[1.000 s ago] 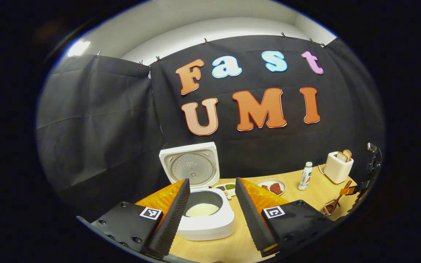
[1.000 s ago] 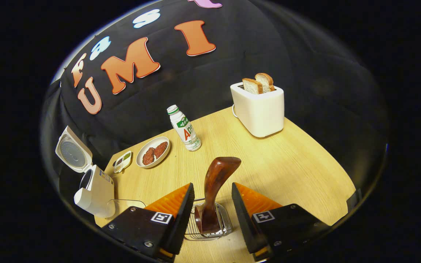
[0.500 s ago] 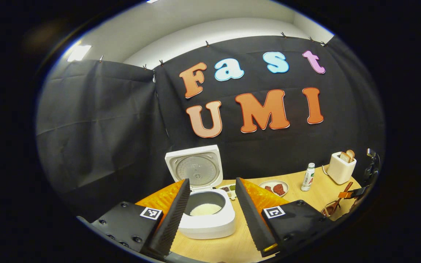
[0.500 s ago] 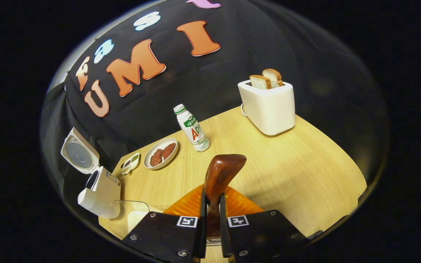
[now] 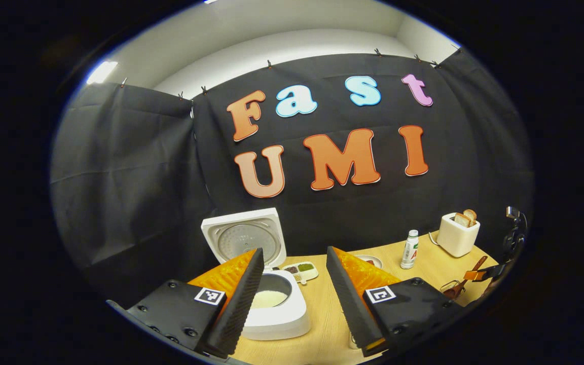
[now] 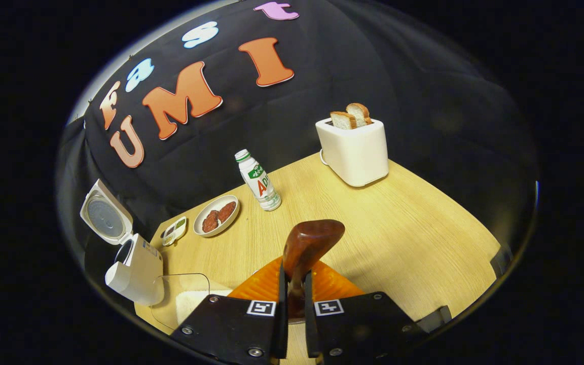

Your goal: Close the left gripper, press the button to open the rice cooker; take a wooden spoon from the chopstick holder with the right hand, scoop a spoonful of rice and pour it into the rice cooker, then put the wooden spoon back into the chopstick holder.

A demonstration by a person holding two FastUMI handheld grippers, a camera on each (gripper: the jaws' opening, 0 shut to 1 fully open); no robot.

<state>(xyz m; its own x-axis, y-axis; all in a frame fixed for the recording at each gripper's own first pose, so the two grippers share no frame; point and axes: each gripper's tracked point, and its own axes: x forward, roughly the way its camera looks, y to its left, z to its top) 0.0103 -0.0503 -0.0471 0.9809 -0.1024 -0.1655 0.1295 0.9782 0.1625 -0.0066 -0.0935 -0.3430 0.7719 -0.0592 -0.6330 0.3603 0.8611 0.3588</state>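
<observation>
Dark wood: my right gripper point(image 6: 292, 304) has its jaws pinched on the wooden spoon point(image 6: 306, 248), handle rising straight ahead. My left gripper point(image 5: 292, 299) hangs spread. Beyond, the open rice cooker point(image 6: 135, 263) sits at the worktop's point(image 6: 398, 223) far-left edge.

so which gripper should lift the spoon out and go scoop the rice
Right. The right gripper is already shut on the wooden spoon handle, with the clear rice container close beside it. The left gripper is open and empty, off by the open rice cooker.
</observation>
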